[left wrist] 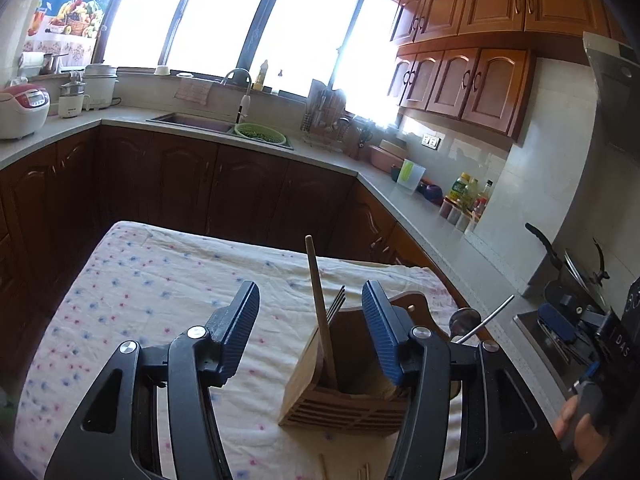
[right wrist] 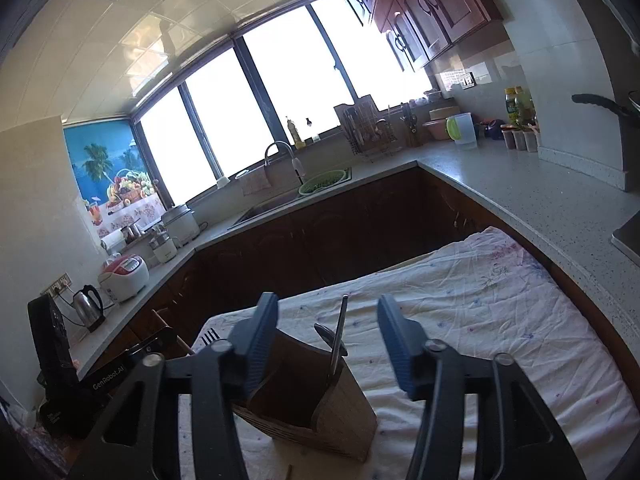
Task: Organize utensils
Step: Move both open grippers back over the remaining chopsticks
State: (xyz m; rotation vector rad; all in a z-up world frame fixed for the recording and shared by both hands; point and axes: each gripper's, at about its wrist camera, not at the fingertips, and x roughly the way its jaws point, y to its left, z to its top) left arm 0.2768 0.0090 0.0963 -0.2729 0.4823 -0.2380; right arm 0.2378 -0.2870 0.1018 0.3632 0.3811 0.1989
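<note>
Item: wooden utensil holder (left wrist: 344, 384), slatted at its base, standing upright on a bench covered by a white floral cloth (left wrist: 160, 300). In the right wrist view the same holder (right wrist: 320, 408) sits low in the centre, between the two fingers of that tool.

Contents, left wrist view: one wooden-handled utensil (left wrist: 318, 304) leaning up out of the left compartment; one metal fork (left wrist: 335, 306), tines up, just beside it. A metal spoon (left wrist: 464, 318) with a thin steel handle shows to the right of the holder, partly hidden behind the right finger. Right wrist view: the metal spoon (right wrist: 328, 336) stands in the holder with a slim steel rod (right wrist: 340, 328) alongside; fork tines (right wrist: 210, 336) appear at the left edge of the cloth, beyond the left finger.

Left hand-held gripper (left wrist: 310, 332): released, jaws spread wide, hovering over the holder, grasping nothing.

Right hand-held gripper (right wrist: 328, 340): released, jaws wide apart, nothing between the blue pads, poised above the holder.

Loose pieces: thin wooden sticks (left wrist: 362, 472) lie on the cloth at the bottom edge, near the holder's base.

Surroundings: a grey counter (left wrist: 420, 208) runs behind, with a sink (left wrist: 192, 120) and green colander (left wrist: 260, 133) under the windows.
</note>
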